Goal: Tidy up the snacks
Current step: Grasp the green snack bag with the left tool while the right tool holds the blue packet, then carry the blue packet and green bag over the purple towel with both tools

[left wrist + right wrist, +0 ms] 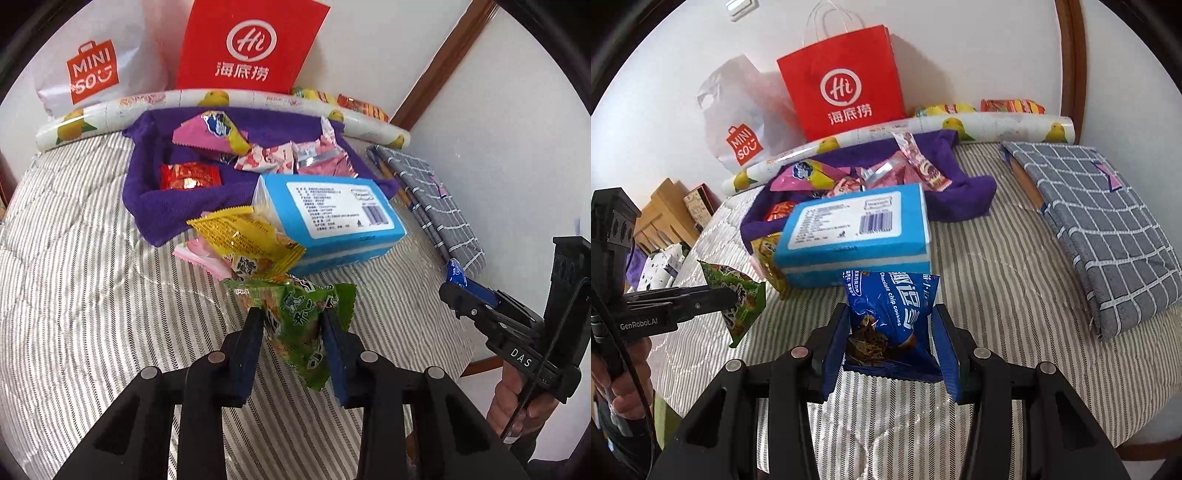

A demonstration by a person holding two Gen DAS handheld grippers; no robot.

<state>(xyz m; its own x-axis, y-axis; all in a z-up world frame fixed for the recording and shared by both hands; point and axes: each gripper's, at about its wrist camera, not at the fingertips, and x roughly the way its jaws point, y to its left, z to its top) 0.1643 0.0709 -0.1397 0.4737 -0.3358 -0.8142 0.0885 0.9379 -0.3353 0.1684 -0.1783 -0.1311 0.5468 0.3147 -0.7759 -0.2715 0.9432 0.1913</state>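
Note:
My left gripper (pixel 293 323) is shut on a green snack packet (pixel 303 314) and holds it above the striped cloth; it also shows in the right wrist view (pixel 738 299). My right gripper (pixel 890 325) is shut on a blue chocolate chip cookie packet (pixel 890 306), seen at the right edge of the left wrist view (pixel 461 277). A purple towel (pixel 147 206) further back holds several pink, red and yellow snack packets. A blue-and-white box (pixel 332 210) rests on its near edge, with a yellow snack packet (pixel 243 232) beside it.
A red paper bag (pixel 251 44) and a white Miniso bag (pixel 96 70) stand against the wall behind a rolled fruit-print sheet (pixel 221 101). A grey checked cloth (pixel 1108 229) lies at the right. More packets (pixel 1012 107) lie behind the roll.

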